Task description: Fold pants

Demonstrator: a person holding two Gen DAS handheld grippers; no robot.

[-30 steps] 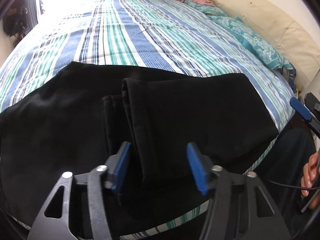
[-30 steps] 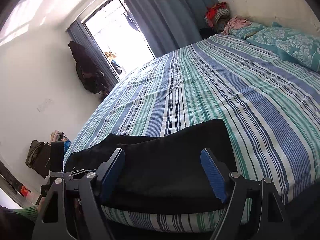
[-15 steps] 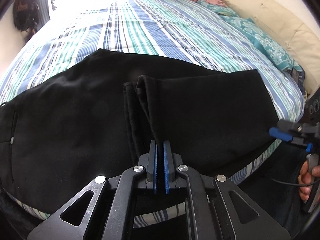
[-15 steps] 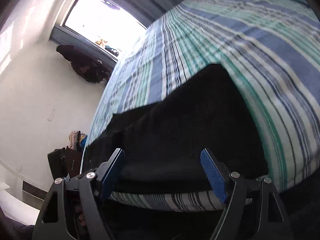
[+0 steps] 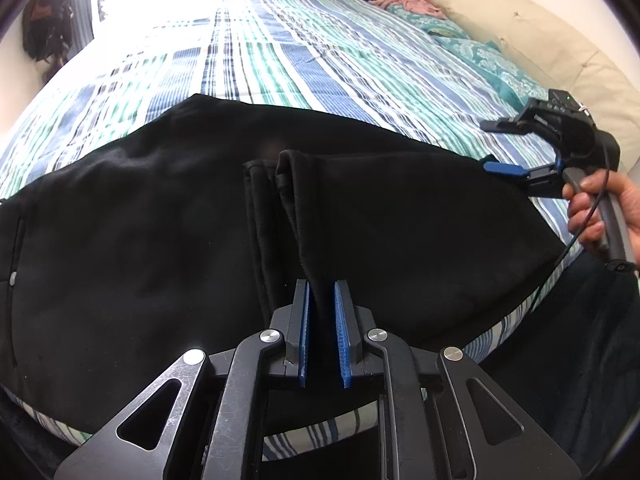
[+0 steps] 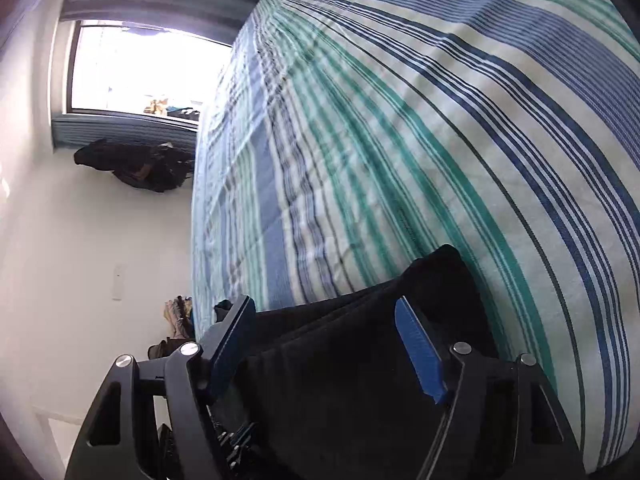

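Black pants (image 5: 160, 240) lay across near edge of bed (image 5: 320, 60), leg ends already folded over. Left hand-held gripper (image 5: 321, 312), spread second ago, had closed and pinched cuff fold. Right hand-held gripper (image 6: 328, 344) had tilted to pants' far corner, jaws spread around fabric, not pinching yet. Next fold probably ready once right closes.

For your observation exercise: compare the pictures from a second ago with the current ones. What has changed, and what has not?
The left gripper, open a second ago, has closed on the hem edge of the black pants. The right gripper has rolled sideways and moved in until its open fingers straddle the folded end. The pants still lie folded on the striped bedspread.
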